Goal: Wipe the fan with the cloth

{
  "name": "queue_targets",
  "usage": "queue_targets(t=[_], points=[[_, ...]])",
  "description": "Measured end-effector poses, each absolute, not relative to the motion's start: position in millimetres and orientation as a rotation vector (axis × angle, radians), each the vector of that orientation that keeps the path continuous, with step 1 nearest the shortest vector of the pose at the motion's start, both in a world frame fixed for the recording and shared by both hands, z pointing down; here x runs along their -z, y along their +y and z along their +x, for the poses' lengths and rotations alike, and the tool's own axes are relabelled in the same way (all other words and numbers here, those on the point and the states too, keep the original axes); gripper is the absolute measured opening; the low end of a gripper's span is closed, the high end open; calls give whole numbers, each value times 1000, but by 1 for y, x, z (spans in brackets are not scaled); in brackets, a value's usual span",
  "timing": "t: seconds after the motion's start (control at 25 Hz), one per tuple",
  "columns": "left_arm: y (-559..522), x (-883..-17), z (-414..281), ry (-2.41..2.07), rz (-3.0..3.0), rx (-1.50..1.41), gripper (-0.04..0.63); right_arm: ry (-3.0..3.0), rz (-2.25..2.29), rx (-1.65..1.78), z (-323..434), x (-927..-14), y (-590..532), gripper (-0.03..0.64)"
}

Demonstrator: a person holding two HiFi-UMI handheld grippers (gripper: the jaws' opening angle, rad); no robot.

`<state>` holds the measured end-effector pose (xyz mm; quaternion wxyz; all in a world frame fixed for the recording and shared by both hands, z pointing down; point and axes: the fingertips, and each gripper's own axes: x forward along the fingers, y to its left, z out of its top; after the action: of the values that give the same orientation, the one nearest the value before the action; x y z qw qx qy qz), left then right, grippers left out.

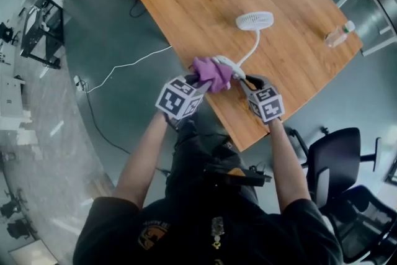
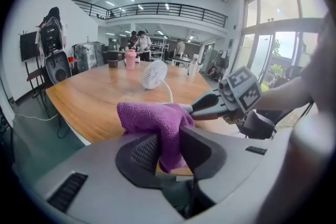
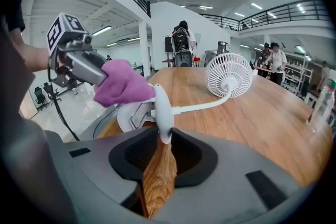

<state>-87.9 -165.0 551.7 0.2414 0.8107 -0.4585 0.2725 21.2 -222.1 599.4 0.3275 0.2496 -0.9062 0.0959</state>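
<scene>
So the right tool (image 3: 164, 139) clamps the clip fan (image 3: 228, 75) by its base, and the left tool (image 2: 165, 150) grips the purple cloth (image 2: 152, 115) touching that base. I'd keep the strokes short.

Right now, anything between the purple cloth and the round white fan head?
Nothing visible. The purple cloth in the left gripper is at the white fan's clip end, which the right gripper holds; only bare wooden table and the bent neck lead to the round head.

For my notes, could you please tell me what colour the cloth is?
The cloth is purple, clearest in the left gripper view.
</scene>
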Motion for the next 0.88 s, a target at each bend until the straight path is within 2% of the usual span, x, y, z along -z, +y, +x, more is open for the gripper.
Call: queue_targets(t=[0.2, 0.36, 0.64, 0.88], points=[[-196, -531, -89, -1104, 2364, -795, 95, -2328, 711, -273, 17, -602, -217, 91], [-218, -536, -77, -915, 2490, -942, 95, -2278, 819, -293, 15, -595, -216, 94], [-237, -540, -58, -543, 2647, -1076, 95, -2349, 1047, -418, 17, -539, -193, 97], [-246, -549, -43, -411, 2664, -1100, 95, -2335, 999, -482, -20, -555, -175, 190]])
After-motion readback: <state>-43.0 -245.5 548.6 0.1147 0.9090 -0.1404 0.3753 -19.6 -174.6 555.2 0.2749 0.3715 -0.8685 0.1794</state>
